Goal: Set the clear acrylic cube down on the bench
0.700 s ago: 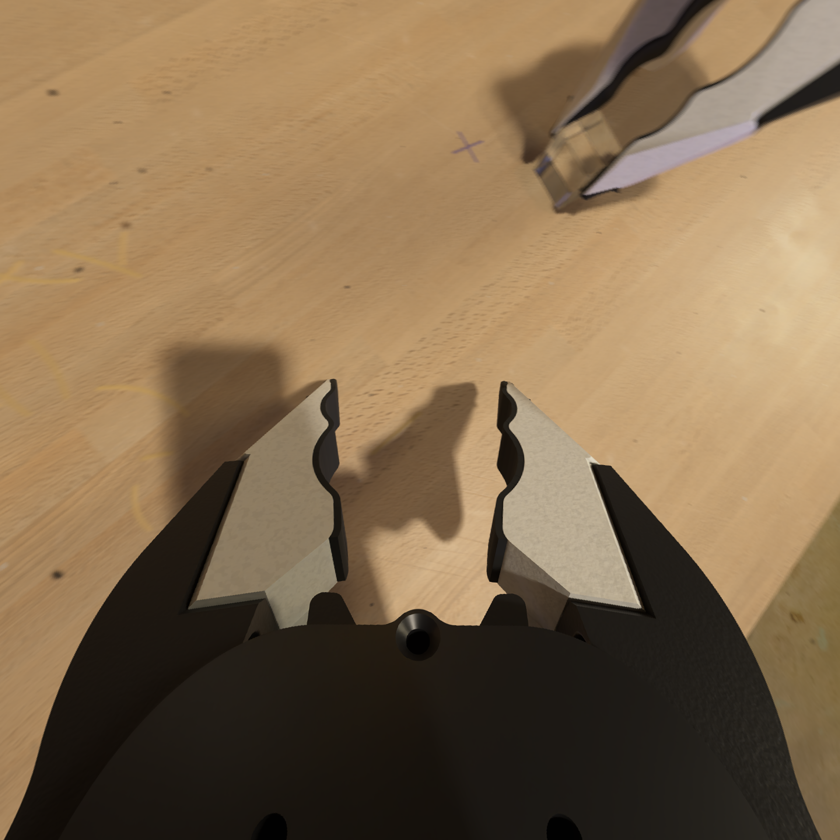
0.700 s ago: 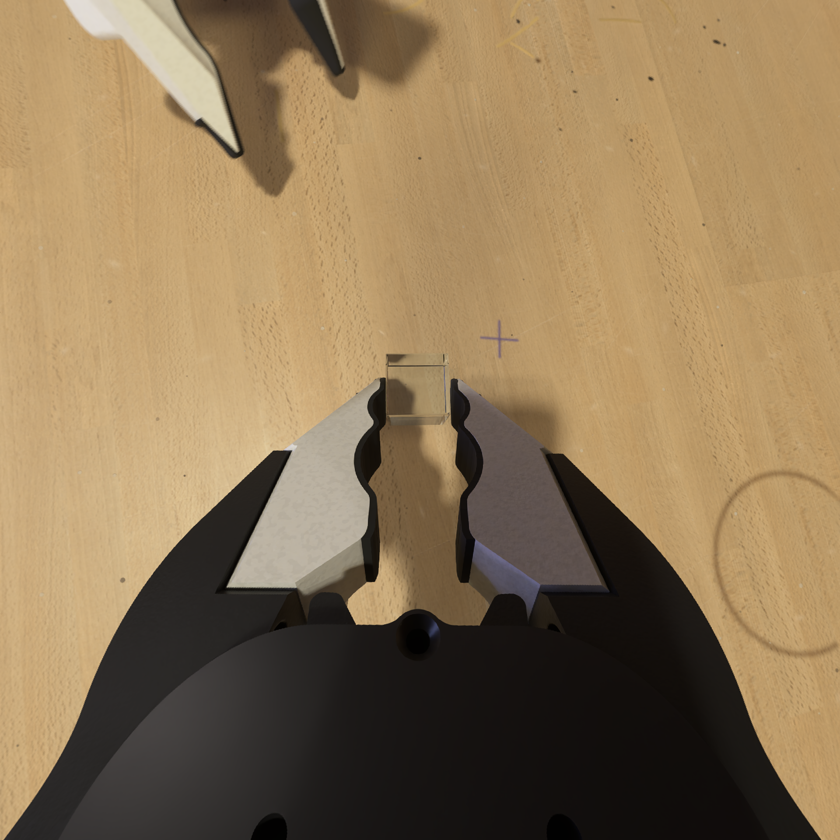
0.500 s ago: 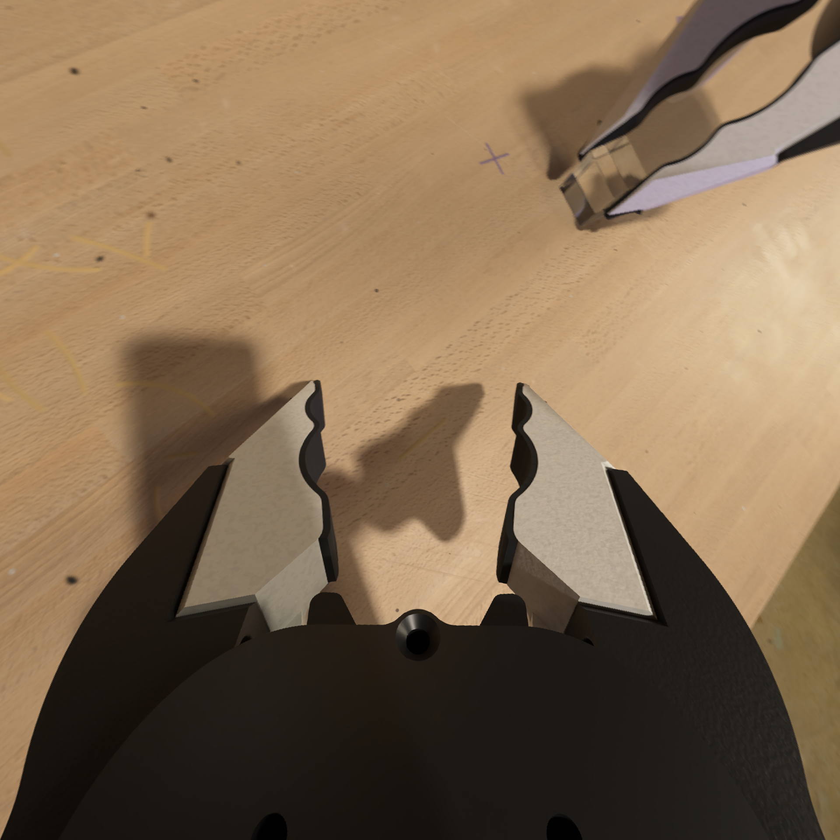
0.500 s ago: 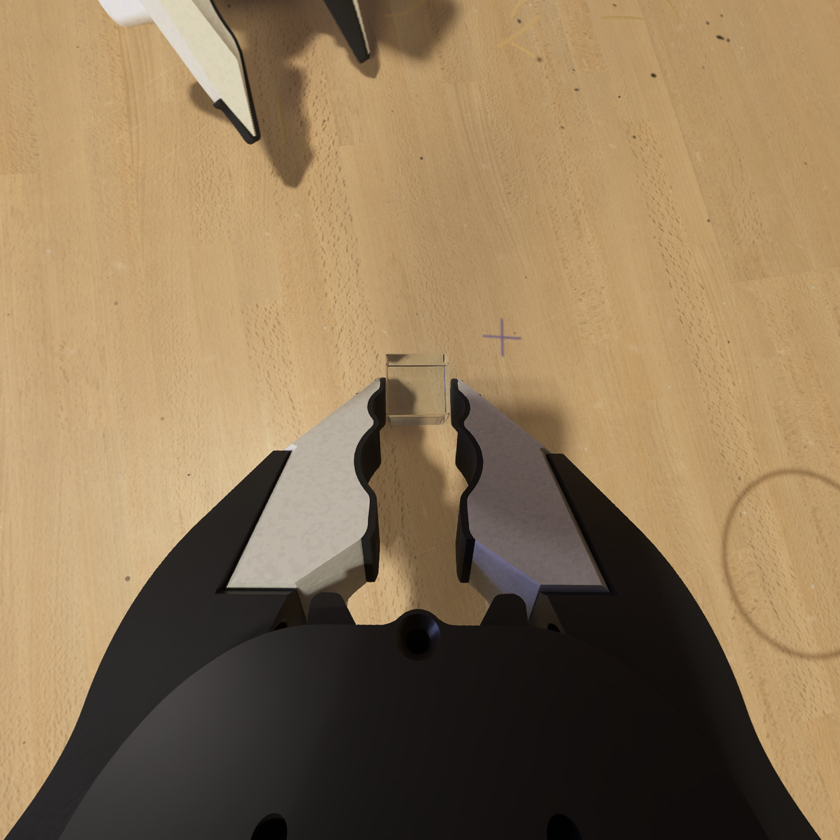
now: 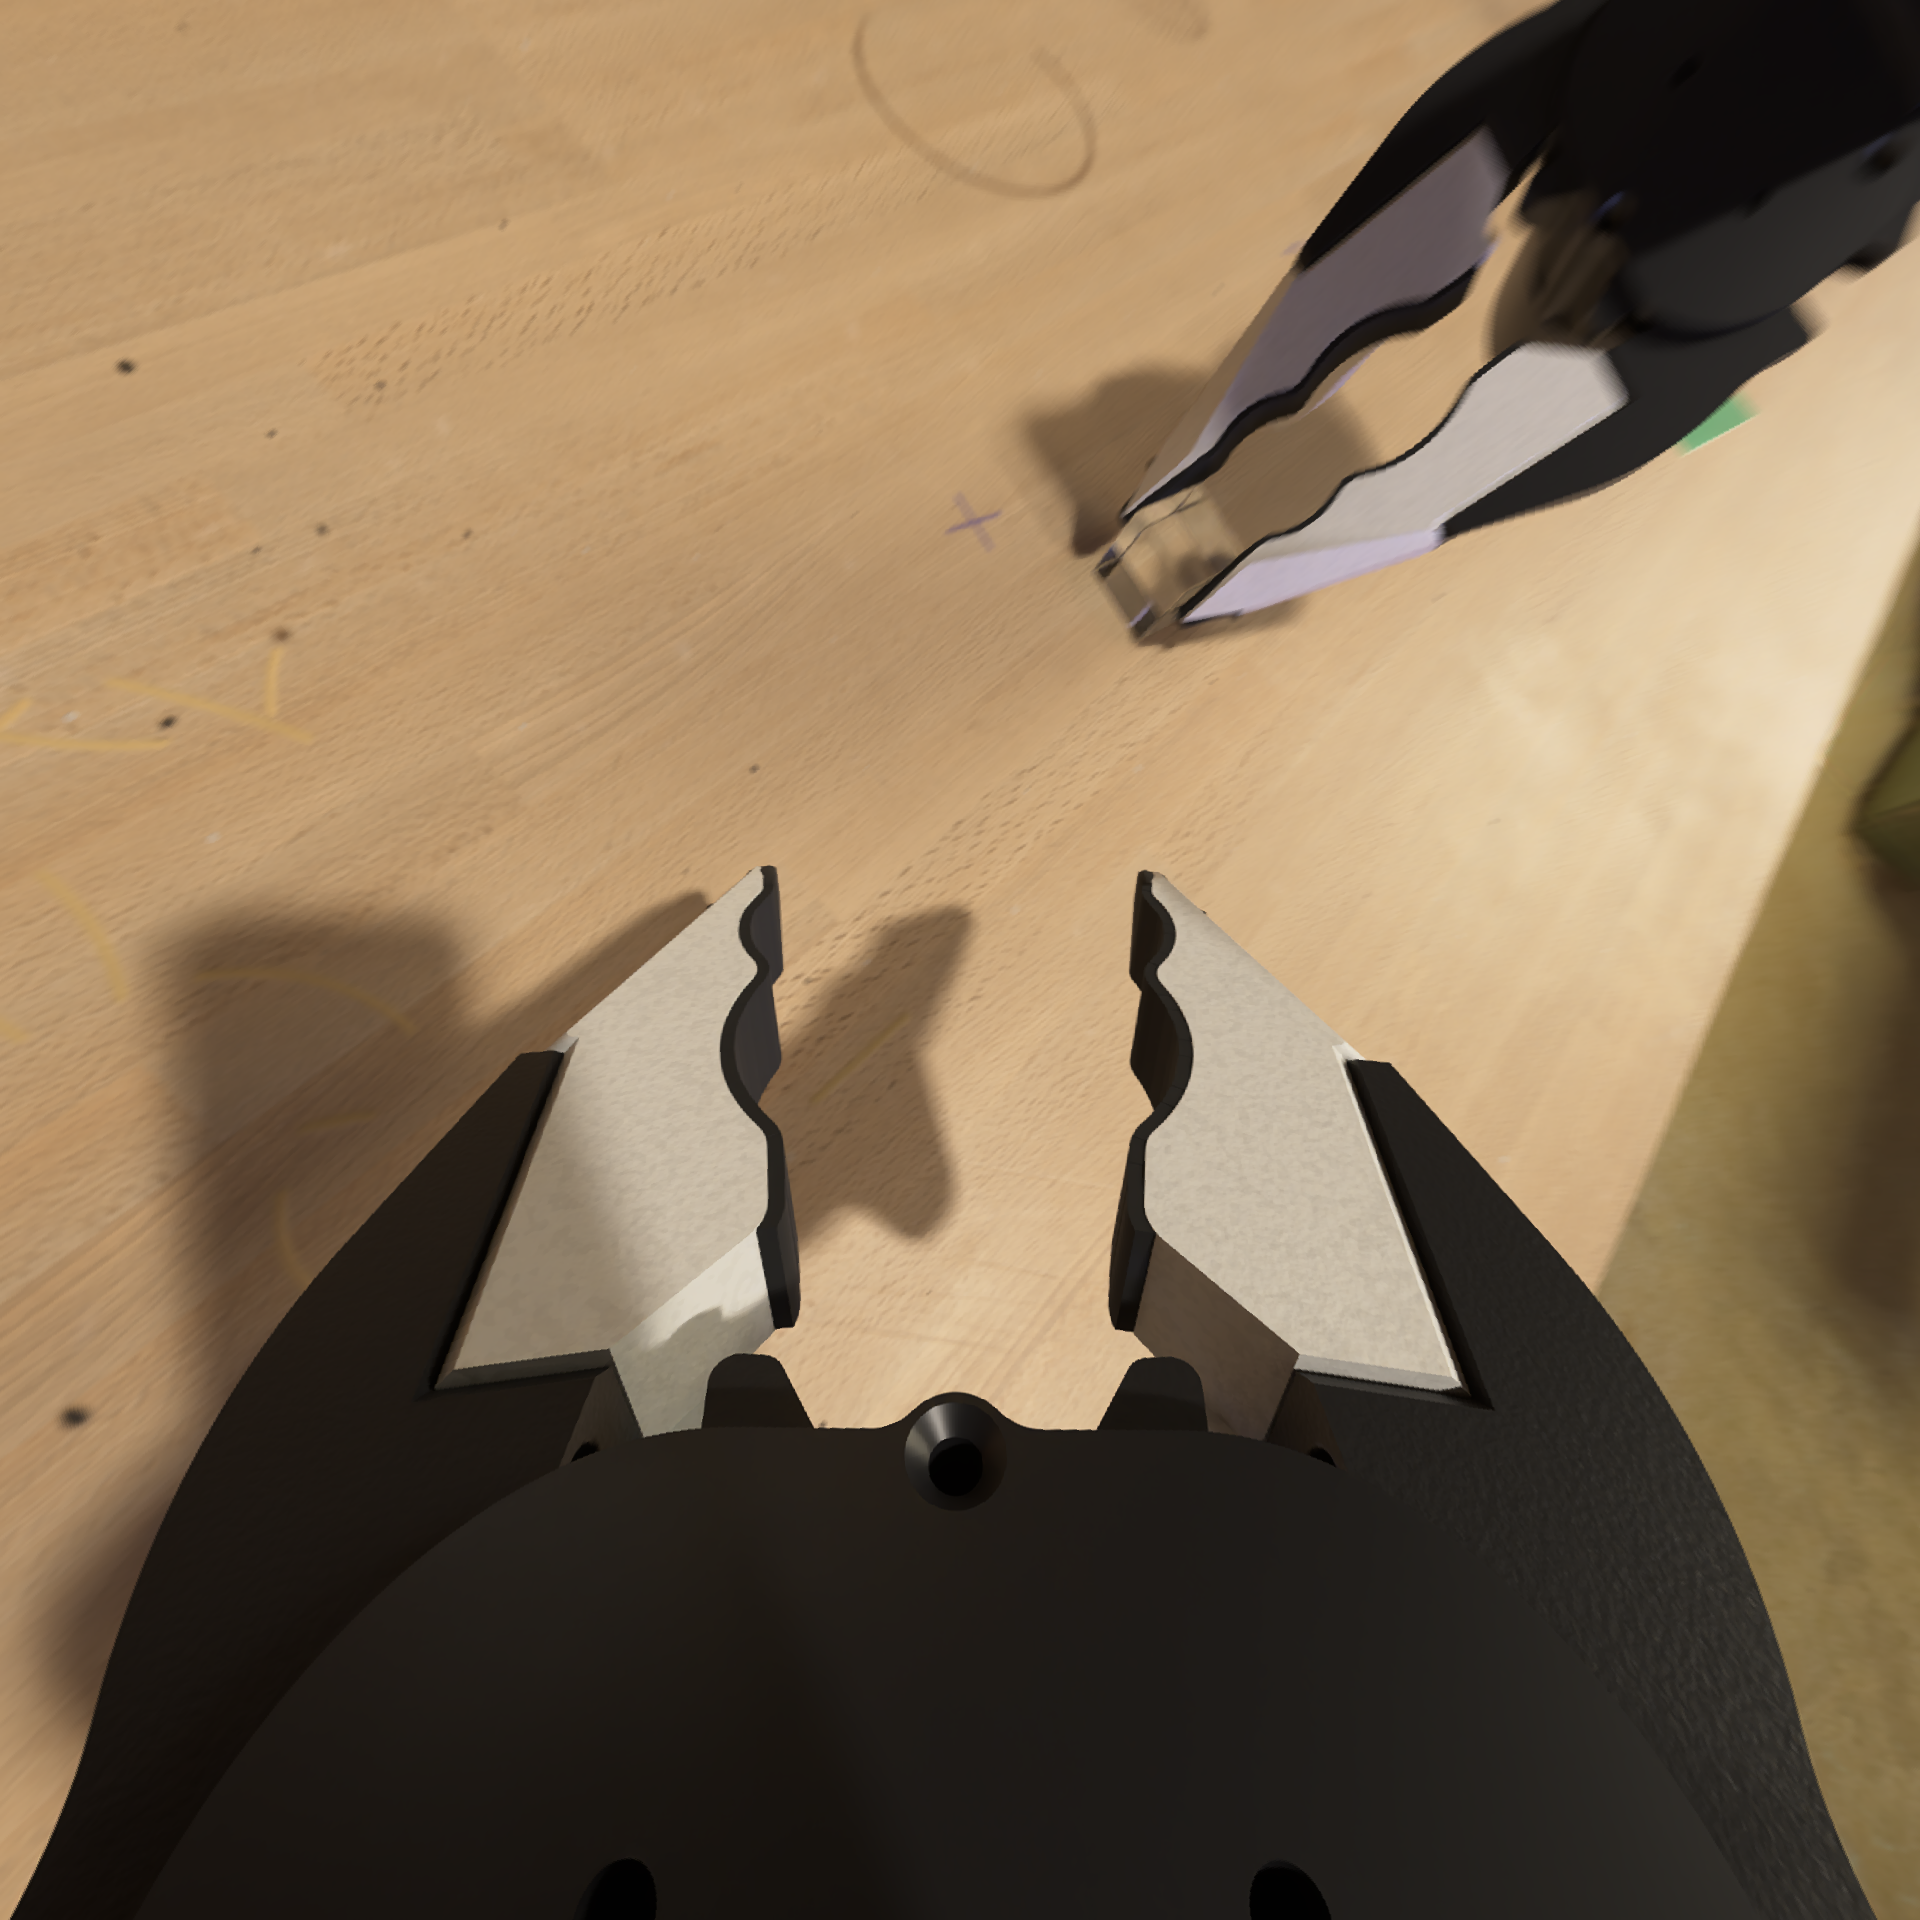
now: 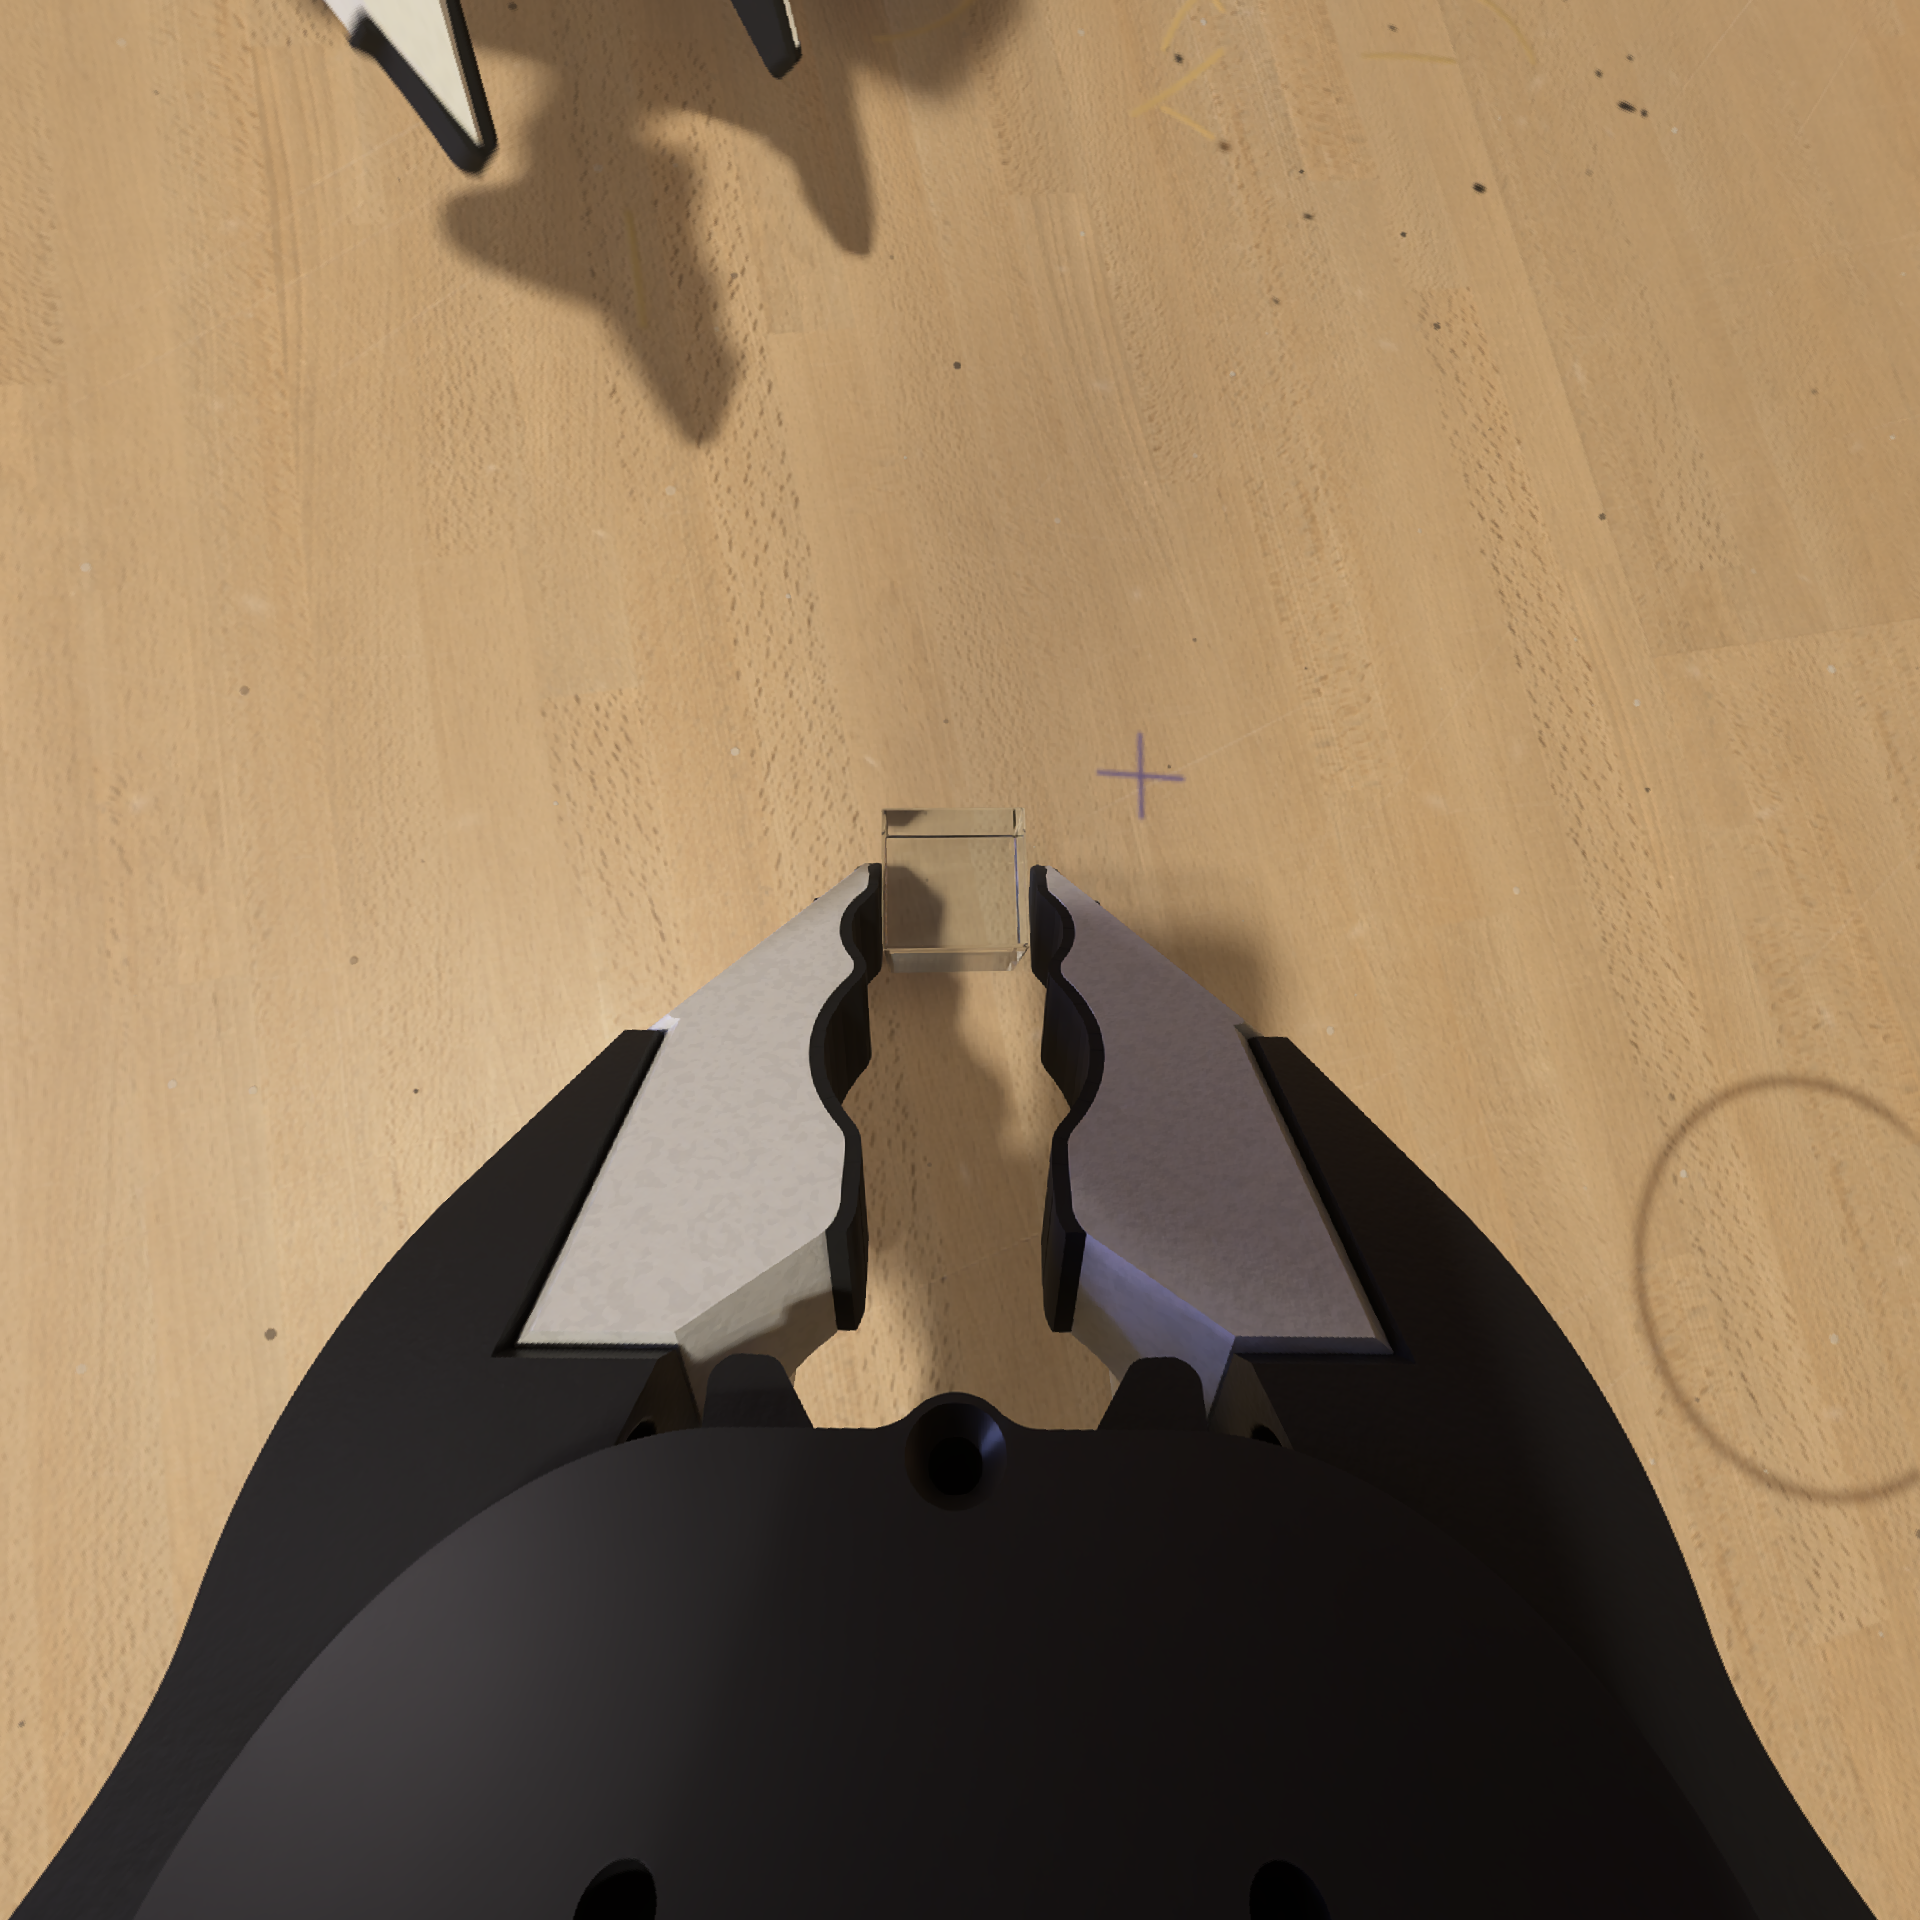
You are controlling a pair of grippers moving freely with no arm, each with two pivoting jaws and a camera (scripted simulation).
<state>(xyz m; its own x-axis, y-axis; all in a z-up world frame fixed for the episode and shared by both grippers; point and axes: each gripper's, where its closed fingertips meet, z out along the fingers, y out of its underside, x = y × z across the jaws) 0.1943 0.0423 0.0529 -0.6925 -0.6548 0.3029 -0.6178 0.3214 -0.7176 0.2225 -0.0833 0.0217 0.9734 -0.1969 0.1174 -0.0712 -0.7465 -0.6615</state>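
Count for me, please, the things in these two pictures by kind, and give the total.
Tongs: 2, the left tongs open and empty, the right tongs around the cube.
Clear cube: 1.
Wooden bench: 1.
Drawn marks on the bench: 2, a purple cross and a dark ring.
Total: 6.

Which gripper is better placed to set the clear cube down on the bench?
Right. The right gripper already holds the cube just above the bench; the left gripper is open, empty and well away.
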